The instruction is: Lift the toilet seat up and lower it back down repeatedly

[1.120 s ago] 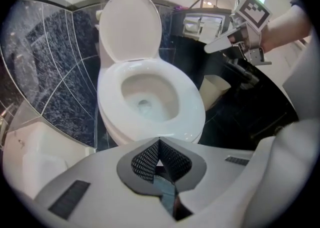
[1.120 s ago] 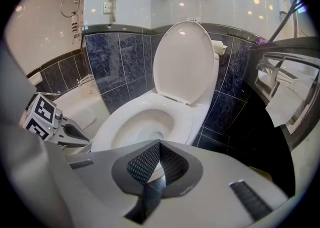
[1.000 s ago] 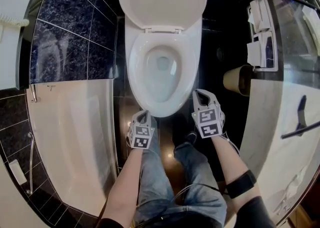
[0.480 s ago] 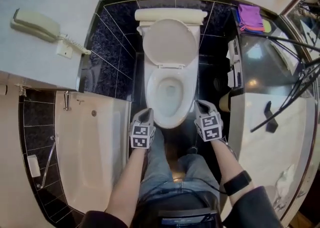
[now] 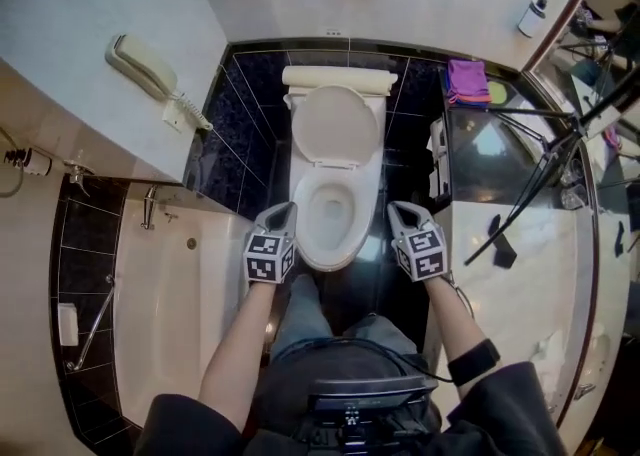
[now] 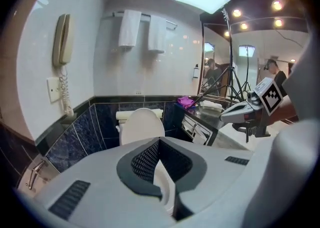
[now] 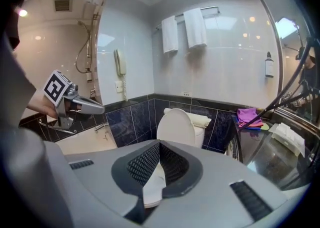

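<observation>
Tiles (image 5: 250,134) darkly surround the toilet (image 5: 330,262); its raised seat (image 5: 335,126) stands beyond the left hand-held gripper (image 5: 280,212) and right hand-held gripper (image 5: 400,210), both clenched empty.

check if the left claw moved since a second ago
Yes: the left claw has risen, now beside the toilet bowl rather than below its front rim.

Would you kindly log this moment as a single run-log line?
left hand-held gripper: shut, empty | right hand-held gripper: shut, empty | white oval toilet lid: upright | contact: none

White toilet seat (image 5: 335,124), dark blue veined tiles (image 5: 250,109), purple cloth (image 5: 466,80).
</observation>
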Tool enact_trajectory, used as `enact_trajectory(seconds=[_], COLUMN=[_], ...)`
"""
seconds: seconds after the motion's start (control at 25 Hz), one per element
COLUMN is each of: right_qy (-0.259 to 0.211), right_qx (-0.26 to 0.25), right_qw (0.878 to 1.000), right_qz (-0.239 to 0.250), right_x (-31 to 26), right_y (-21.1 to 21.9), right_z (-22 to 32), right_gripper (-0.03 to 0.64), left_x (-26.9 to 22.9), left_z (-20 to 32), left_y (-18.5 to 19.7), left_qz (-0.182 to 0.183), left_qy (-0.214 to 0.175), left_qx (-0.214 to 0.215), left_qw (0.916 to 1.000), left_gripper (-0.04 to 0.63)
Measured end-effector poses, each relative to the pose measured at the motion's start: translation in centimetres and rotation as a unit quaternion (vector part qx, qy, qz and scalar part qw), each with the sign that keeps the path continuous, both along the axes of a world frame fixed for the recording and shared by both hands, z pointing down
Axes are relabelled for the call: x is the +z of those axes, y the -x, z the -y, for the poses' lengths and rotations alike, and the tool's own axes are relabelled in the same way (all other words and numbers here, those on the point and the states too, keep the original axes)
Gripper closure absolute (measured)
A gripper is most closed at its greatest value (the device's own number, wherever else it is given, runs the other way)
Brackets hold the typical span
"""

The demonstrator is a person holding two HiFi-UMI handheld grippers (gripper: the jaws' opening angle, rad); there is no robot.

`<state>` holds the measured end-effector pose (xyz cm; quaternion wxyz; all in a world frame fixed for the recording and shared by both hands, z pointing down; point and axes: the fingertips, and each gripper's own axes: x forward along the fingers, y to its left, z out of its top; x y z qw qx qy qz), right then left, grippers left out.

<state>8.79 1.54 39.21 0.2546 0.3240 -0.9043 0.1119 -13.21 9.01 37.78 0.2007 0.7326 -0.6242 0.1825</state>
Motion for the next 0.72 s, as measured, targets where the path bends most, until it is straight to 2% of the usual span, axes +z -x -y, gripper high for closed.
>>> enact_trajectory(seconds=[0.12, 0.44, 0.72], right_qy=[-0.013, -0.011, -0.012], right_qx=[-0.005, 0.015, 0.023], right_qw=[1.0, 1.0, 1.0], right_qz=[0.001, 0.008, 0.007], right_x=[-1.9, -3.8, -4.4], right_y=[-0.2, -0.8, -1.2], right_z=[0.0, -1.8, -2.9], right_gripper=[0.597, 0.597, 0.597], left_x=[-2.0, -5.7, -6.3], left_z=[0.1, -1.5, -3.0], left_y=[0.0, 0.2, 0.1], left_qz=[0.0, 0.007, 0.002], left_qy=[-0.013, -0.035, -0.042], left_qx=[-0.003, 0.006, 0.008], left_qw=[0.9999, 0.9993, 0.9991], left_gripper=[0.598, 0.598, 0.598])
